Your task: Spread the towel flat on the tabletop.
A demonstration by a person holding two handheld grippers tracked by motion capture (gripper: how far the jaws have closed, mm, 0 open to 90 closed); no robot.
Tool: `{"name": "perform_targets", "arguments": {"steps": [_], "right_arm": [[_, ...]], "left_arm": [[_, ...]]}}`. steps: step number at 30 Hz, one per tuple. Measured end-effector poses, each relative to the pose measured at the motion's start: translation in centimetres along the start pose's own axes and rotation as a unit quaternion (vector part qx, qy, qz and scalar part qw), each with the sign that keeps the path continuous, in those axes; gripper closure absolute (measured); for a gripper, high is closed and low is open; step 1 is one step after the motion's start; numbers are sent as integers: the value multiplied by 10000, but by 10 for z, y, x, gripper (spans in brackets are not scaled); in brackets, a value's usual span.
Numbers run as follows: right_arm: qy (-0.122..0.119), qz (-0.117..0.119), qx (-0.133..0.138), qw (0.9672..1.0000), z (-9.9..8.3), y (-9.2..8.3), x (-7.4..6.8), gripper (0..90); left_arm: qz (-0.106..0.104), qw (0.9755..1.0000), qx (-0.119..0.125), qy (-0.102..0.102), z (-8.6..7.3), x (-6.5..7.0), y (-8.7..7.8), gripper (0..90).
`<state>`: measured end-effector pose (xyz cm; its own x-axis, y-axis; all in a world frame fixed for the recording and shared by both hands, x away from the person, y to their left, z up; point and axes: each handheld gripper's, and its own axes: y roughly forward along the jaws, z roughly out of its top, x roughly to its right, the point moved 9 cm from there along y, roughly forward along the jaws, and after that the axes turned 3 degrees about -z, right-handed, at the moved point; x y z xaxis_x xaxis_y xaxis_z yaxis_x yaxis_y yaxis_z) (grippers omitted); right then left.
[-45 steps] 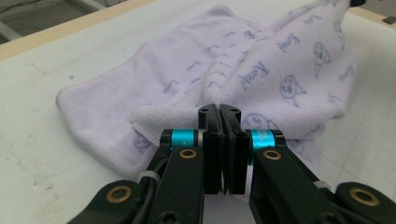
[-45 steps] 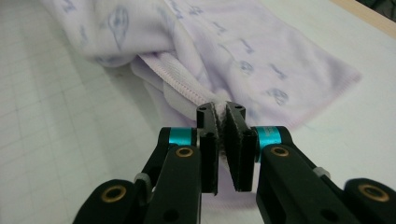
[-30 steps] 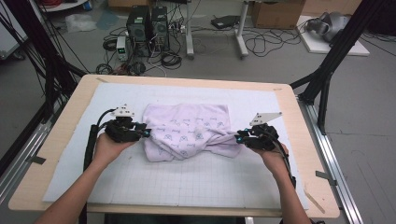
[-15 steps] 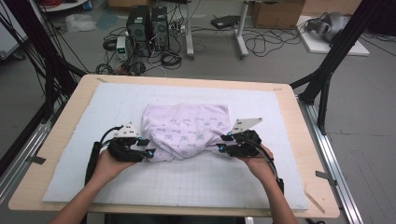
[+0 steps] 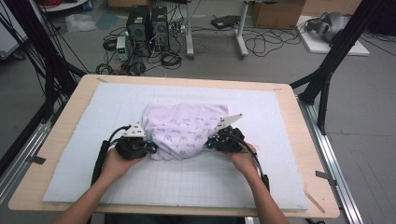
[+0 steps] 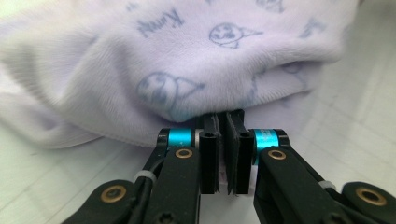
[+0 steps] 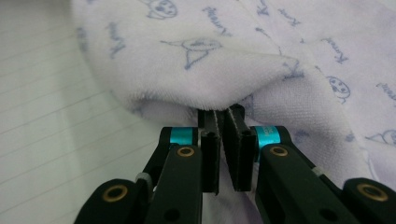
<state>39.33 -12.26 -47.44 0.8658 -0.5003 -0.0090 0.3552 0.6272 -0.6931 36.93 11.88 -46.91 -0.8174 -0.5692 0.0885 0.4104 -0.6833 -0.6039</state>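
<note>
Towel: lilac printed towel [image 5: 183, 130], bunched mid-mat on the white mat [image 5: 261, 177]
Left gripper [image 5: 150, 148]: just closed, pinching towel's left edge
Right gripper [image 5: 211, 143]: just closed, pinching towel's right edge

Lab: computer towers [image 5: 147, 25], floor cables [image 5: 261, 44], black camera-rig frame [image 5: 334, 53].

Both forearms enter from the bottom of the high view, angled inward. The left gripper [image 5: 150, 147] sits left of centre, the right gripper [image 5: 211, 142] right of centre, their tips pointing toward each other. Each has just been closing, and the jaws now stand pinched together on fabric.
</note>
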Motion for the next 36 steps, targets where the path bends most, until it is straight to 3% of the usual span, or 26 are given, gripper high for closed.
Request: {"name": "perform_targets", "arguments": {"steps": [4, 10, 12, 17, 20, 22, 26, 30, 33, 36], "right_arm": [[-156, -16, 133, 9998, 2, -24, -9, 861], [-367, -2, 293, 9989, 3, -60, -26, 865], [-379, 86, 355, 9986, 4, -70, -31, 866], [-438, -53, 524, 9977, 7, -100, -28, 867], [-354, -189, 570, 9976, 8, -108, -12, 868], [-265, -300, 452, 9982, 8, -102, 2, 867], [93, -443, 35, 9990, -2, -71, 35, 866], [409, -396, -204, 9982, -12, -43, 54, 840], [482, -468, -90, 9977, -12, -40, 58, 745], [372, -514, 146, 9979, -8, -50, 52, 705]], "left_arm": [[59, 9996, 283, -1, 11, 0, -32, 851], [239, 9970, 721, 163, 30, 4, -76, 853], [275, 9960, 821, 200, 36, 6, -87, 854], [372, 9938, 1030, 196, 46, 5, -101, 855], [457, 9944, 940, 161, 48, -3, -88, 855], [581, 9953, 771, 94, 49, -14, -71, 855], [747, 9958, 457, -261, 46, -44, -27, 854], [838, 9953, 48, -483, 30, -66, 5, 847], [828, 9948, 31, -600, 27, -71, 5, 765], [836, 9947, 239, -554, 31, -67, -10, 625]]}}
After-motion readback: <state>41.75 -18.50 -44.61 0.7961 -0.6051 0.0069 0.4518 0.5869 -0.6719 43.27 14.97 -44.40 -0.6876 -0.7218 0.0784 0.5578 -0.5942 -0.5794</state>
